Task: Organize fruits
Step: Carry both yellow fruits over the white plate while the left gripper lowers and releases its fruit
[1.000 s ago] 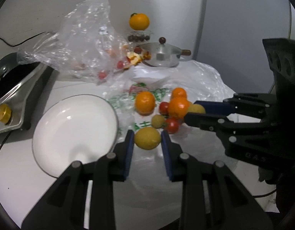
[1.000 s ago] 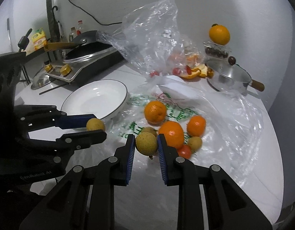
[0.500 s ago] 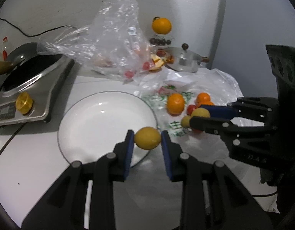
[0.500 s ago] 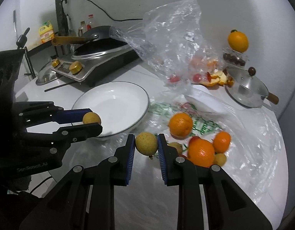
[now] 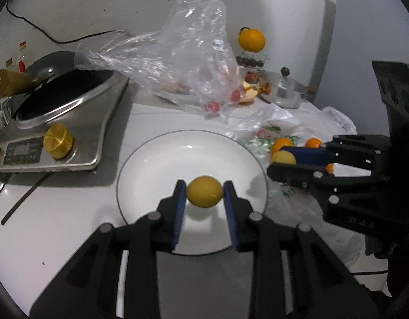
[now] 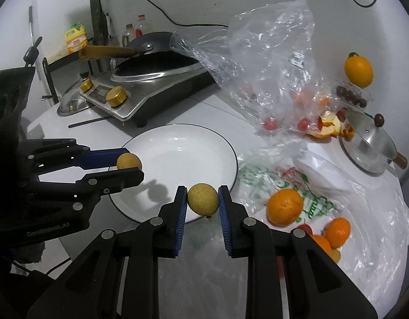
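My left gripper [image 5: 204, 192] is shut on a small yellow fruit [image 5: 204, 191] and hangs over the near half of the white plate [image 5: 156, 159]. Seen from the right wrist, that same left gripper [image 6: 130, 163] holds its yellow fruit [image 6: 128, 160] above the plate's left rim. My right gripper [image 6: 203, 199] is shut on a speckled yellow-green fruit [image 6: 203, 198] just over the front right rim of the plate [image 6: 193, 143]. In the left wrist view the right gripper [image 5: 282, 160] and its fruit [image 5: 282, 157] sit at the plate's right edge. Oranges [image 6: 284, 206] and cherry tomatoes lie on a printed plastic bag [image 6: 318, 207] to the right.
A hob with a black pan [image 6: 156, 66] stands behind the plate on the left. A crumpled clear bag [image 6: 270, 61] holding tomatoes and peel rises at the back. A lidded steel pot [image 6: 371, 146] and an orange on a small container [image 6: 358, 70] stand at the far right.
Both grippers have carried their fruits leftward, away from the heap on the bag and over to the plate. The left fruit now hangs above the plate, the right one at its rim.
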